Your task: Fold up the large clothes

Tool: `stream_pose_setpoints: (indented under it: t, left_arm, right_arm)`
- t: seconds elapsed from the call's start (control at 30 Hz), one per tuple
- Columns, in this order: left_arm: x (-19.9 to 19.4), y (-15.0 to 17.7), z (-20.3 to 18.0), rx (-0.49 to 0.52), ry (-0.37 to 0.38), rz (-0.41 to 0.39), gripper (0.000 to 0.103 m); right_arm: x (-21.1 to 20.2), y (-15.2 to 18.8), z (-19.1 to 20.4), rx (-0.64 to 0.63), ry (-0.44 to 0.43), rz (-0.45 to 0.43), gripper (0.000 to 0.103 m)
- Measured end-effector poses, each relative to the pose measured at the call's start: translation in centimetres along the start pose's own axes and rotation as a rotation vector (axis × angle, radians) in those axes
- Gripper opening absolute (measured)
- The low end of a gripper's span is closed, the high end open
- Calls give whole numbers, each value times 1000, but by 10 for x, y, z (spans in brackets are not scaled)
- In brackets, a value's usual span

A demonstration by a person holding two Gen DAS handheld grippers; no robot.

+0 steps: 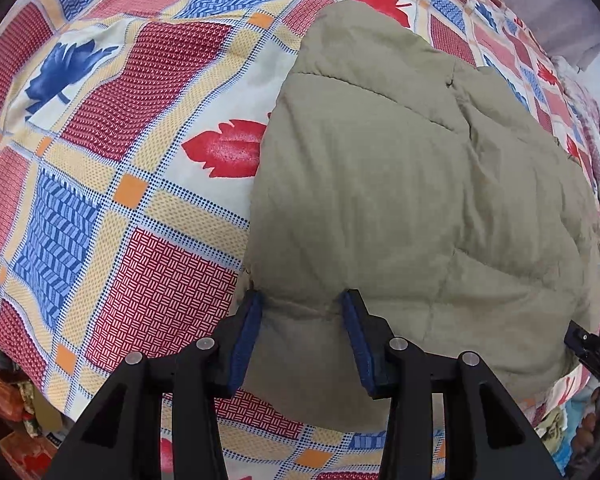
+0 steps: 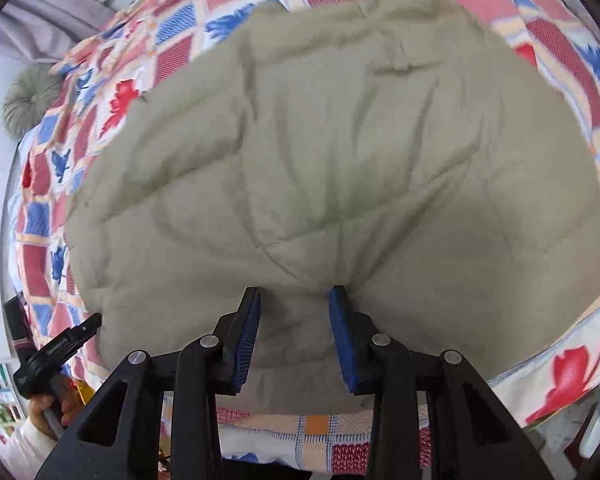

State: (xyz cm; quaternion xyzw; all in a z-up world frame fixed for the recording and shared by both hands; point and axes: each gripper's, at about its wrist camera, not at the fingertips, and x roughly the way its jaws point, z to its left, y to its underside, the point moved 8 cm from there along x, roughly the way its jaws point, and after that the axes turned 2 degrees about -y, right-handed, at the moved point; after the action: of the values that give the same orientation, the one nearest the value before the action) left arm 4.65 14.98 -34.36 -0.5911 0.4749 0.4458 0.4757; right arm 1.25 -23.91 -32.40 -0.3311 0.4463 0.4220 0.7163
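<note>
Gripping the near hem of the padded olive-green quilted jacket (image 1: pixel 400 184), the left gripper (image 1: pixel 302 312) and the right gripper (image 2: pixel 294 304) each pinch a puffy bunch of fabric between blue pads. The jacket lies spread on the red, blue and cream patchwork bedsheet (image 1: pixel 112 128). Thick, springy filling could squeeze out of either pinch, dropping one corner and skewing the fold.

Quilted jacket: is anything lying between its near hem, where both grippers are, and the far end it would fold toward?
Nothing visible. Both the left gripper and right gripper already pinch the near hem of the olive quilted jacket, whose top surface is bare, with only patterned bedsheet around it.
</note>
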Motion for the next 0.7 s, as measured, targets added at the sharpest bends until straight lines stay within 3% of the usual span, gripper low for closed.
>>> stream_pose_setpoints:
  t: [0.13, 0.43, 0.47, 0.5, 0.53, 0.7]
  left_arm:
    - [-6, -4, -7, 41, -52, 5, 45]
    - [-26, -26, -13, 41, -74, -17, 47]
    - [-27, -28, -12, 40, -74, -17, 55]
    - [-27, -30, -10, 37, -77, -20, 83]
    - [-30, -33, -9, 32, -87, -40, 96]
    - [-32, -41, -8, 42, -99, -56, 96]
  right_arm:
    - [4, -2, -2, 0, 21, 8, 38]
    - [-14, -9, 27, -9, 11, -8, 40]
    - [-13, -10, 32, -17, 9, -8, 40]
    - [-13, -9, 36, -24, 6, -6, 40]
    - [-12, -9, 39, -31, 1, 0, 40]
    - [-4, -8, 52, -50, -9, 16, 40]
